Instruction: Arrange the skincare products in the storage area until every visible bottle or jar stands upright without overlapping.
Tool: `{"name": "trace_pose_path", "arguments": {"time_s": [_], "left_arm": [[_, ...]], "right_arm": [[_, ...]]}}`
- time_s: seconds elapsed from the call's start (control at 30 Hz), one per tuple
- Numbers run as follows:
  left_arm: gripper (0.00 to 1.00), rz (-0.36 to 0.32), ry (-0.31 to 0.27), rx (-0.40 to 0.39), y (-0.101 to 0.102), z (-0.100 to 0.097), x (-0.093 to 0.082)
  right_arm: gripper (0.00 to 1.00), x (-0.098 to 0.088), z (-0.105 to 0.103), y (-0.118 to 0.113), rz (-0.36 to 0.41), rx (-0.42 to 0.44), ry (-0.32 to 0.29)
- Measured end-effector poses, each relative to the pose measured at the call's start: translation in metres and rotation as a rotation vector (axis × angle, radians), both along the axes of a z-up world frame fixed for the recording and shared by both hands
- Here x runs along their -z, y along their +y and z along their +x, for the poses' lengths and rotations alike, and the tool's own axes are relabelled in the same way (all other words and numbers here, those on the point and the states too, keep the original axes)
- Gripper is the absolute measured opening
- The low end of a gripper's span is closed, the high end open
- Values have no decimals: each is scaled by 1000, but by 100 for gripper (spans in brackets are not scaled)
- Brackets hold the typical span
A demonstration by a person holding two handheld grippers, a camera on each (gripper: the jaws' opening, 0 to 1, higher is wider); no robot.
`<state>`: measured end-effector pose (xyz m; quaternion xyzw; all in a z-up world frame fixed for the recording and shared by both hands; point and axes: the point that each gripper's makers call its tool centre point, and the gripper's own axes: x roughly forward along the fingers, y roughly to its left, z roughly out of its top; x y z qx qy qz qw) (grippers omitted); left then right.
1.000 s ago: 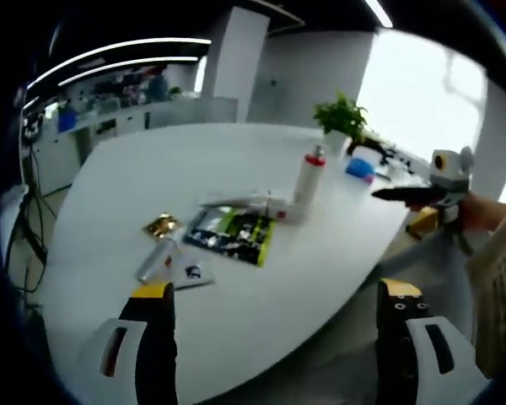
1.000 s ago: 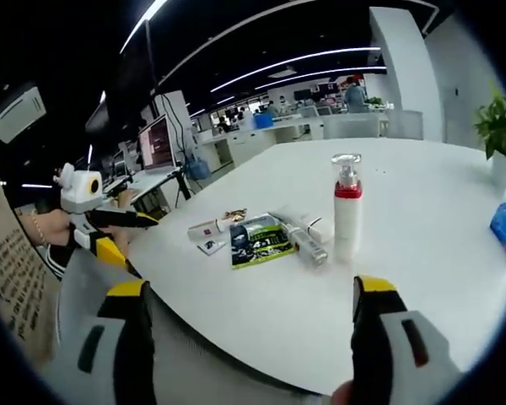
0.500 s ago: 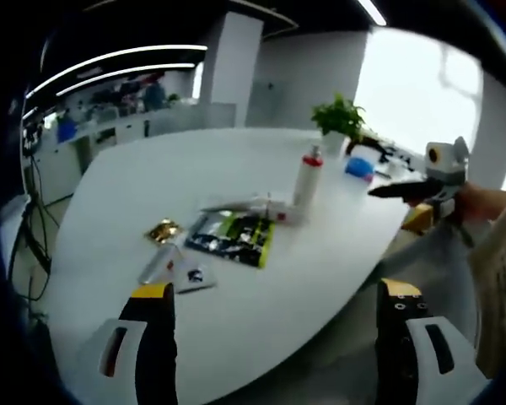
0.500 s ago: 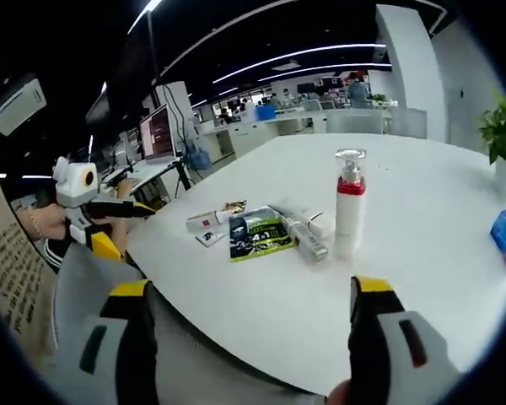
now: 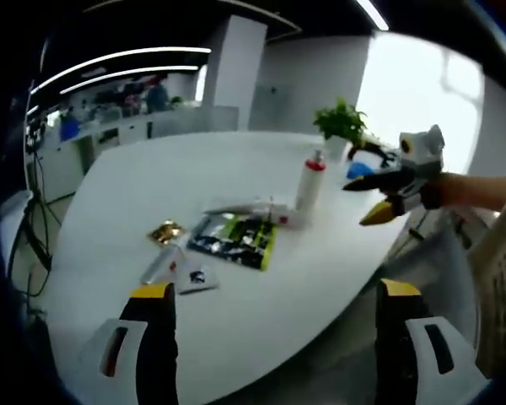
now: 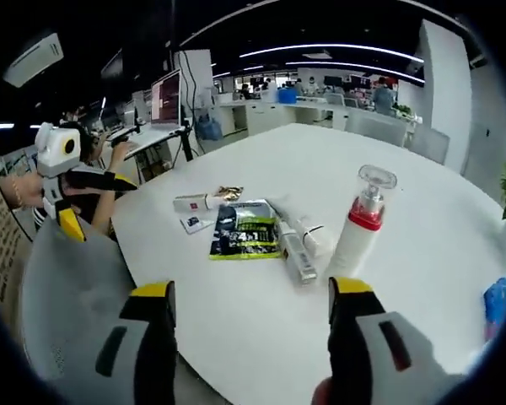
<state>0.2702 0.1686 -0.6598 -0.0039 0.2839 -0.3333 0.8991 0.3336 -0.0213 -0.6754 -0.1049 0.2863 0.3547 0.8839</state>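
A white pump bottle (image 5: pixel 309 181) (image 6: pixel 358 229) with a red collar and clear cap stands upright on the white table (image 5: pixel 261 321). Beside it lie a clear tube (image 6: pixel 297 251), a small white container (image 6: pixel 318 239) and a green-and-black sachet pack (image 5: pixel 234 236) (image 6: pixel 244 229). Further along lie a white tube (image 5: pixel 162 263) (image 6: pixel 194 202), a gold packet (image 5: pixel 164 231) (image 6: pixel 230 192) and a small sachet (image 5: pixel 194 276) (image 6: pixel 191 223). My left gripper (image 5: pixel 274 295) (image 6: pixel 67 186) stays open off the table's near edge. My right gripper (image 6: pixel 253 299) (image 5: pixel 379 196) is open, held in the air short of the pump bottle.
A potted plant (image 5: pixel 341 120) and a blue item (image 5: pixel 360 169) (image 6: pixel 497 299) sit at the table's far end. Desks with monitors (image 6: pixel 164 97) and other people fill the background. The table's rounded edge (image 5: pixel 320 337) runs just ahead of my left jaws.
My right gripper has swung in over the table toward the pump bottle, which now looks larger and tilted in its view. The left gripper has hardly moved. Nothing on the table shifted.
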Motion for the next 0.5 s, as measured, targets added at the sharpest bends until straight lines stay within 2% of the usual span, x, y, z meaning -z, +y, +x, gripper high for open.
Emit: {"name": "trace_pose_path", "arguments": {"time_s": [0.1,0.2,0.27,0.4,0.5], "left_arm": [[95,0,6,0,0,0,1],[95,-1,14,2,-1,1,3],[95,0,21,4,-1,1,4],[95,2,34,9,-2,0,7],[94,4,41,11,-1,0,8]], "right_arm": [[68,10,15,4,-51,-30,-2],[65,23,25,7,-104,-51,24],[60,32,36,4,-166,-47,26],[55,44,48,10,-192,-59,45],[52,57,57,11,-254,-78,54]]}}
